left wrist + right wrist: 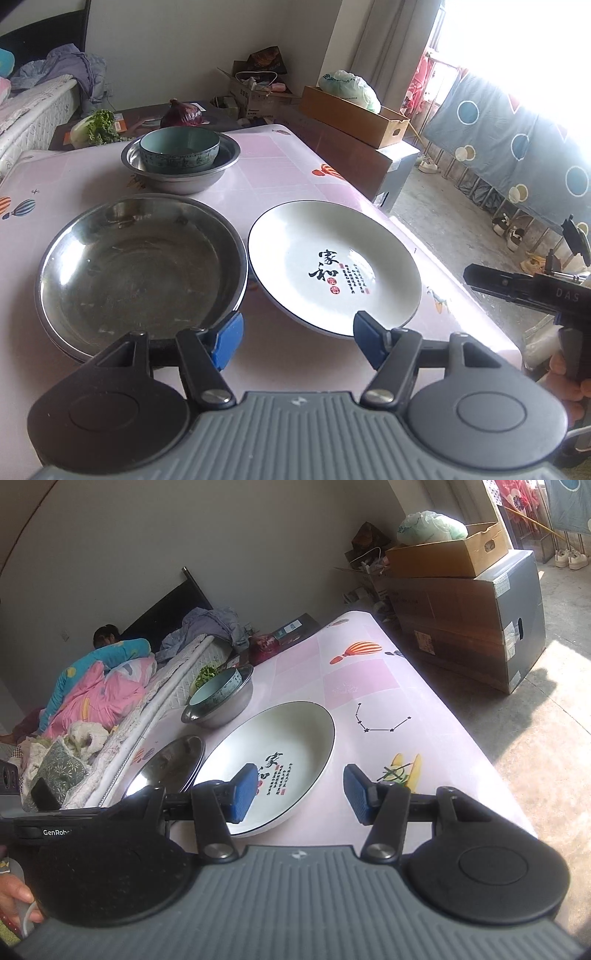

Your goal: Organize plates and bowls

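A white plate with black calligraphy (334,266) lies on the pink table (277,173), right of a steel plate (140,269). Behind them a teal bowl (180,147) sits inside a steel bowl (181,177). My left gripper (298,341) is open and empty, just short of the gap between the two plates. My right gripper (301,794) is open, its left pad over the white plate's (273,760) near rim, its right pad beside the plate. The steel plate (166,768) and nested bowls (218,698) show further left.
A red cabbage (183,112) and leafy greens (98,125) lie past the table's far edge. Cardboard boxes (465,605) stand beyond the right end. A bed (110,701) with a person lying on it runs along the left. The table's right edge drops to the floor.
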